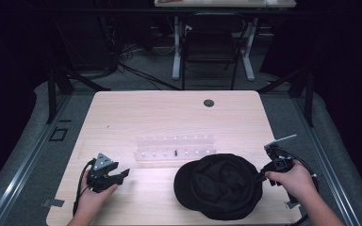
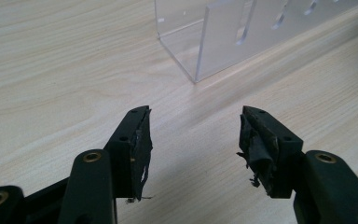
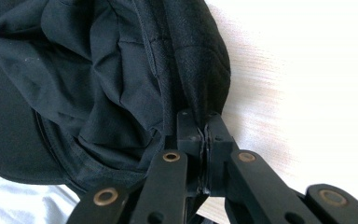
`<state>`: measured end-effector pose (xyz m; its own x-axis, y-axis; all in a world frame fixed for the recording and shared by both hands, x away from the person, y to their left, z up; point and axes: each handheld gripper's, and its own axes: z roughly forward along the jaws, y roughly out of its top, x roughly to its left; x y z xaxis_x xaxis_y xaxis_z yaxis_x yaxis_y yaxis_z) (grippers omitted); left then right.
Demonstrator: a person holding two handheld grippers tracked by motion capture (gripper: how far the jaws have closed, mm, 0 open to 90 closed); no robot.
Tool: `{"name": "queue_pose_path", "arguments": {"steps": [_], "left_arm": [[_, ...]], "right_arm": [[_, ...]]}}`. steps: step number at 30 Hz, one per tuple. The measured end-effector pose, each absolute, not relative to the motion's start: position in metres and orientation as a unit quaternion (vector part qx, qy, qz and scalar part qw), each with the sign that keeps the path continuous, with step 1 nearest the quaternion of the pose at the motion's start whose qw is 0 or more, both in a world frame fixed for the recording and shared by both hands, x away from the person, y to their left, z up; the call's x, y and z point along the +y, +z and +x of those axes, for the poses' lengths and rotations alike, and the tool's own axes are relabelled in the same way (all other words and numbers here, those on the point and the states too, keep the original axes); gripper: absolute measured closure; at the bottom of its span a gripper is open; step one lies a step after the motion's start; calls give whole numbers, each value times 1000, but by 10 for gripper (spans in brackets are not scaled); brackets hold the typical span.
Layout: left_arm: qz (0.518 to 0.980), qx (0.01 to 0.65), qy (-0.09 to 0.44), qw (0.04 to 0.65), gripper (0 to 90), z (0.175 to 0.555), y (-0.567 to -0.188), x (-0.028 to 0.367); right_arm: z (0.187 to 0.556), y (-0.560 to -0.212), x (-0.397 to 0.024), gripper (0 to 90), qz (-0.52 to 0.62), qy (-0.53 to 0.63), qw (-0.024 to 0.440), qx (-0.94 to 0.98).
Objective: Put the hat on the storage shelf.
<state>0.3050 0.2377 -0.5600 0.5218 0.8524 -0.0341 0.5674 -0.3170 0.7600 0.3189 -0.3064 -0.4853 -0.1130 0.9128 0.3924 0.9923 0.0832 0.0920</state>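
A black cap [image 1: 219, 186] lies crown-down on the wooden table [image 1: 169, 113] near the front right, its opening facing up. My right gripper [image 1: 259, 177] holds its right edge, and the right gripper view has the jaws pressed together on the cap's rim [image 3: 200, 100] with the lining [image 3: 98, 70] spread beyond. My left gripper [image 1: 121, 175] rests low over the table at the front left, jaws apart with nothing between them; worn tape hangs from its pads [image 2: 256, 144]. A clear acrylic rack [image 1: 174, 150] with slots sits at mid-table; its near corner [image 2: 200, 46] is ahead of the left jaws.
A round cable hole [image 1: 209, 102] marks the table's far side. Beyond the table stand a dark chair [image 1: 212, 47] and a white desk frame [image 1: 250, 47], with cables on the floor. Black stands [image 1: 52, 89] flank the table's far corners.
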Motion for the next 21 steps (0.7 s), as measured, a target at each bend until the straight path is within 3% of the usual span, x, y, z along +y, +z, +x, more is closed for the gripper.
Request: {"name": "queue_pose_path", "arguments": {"steps": [21], "left_arm": [[788, 452, 191, 373, 439, 305, -560, 238]], "right_arm": [[312, -437, -284, 878, -649, -166, 86, -737]]}}
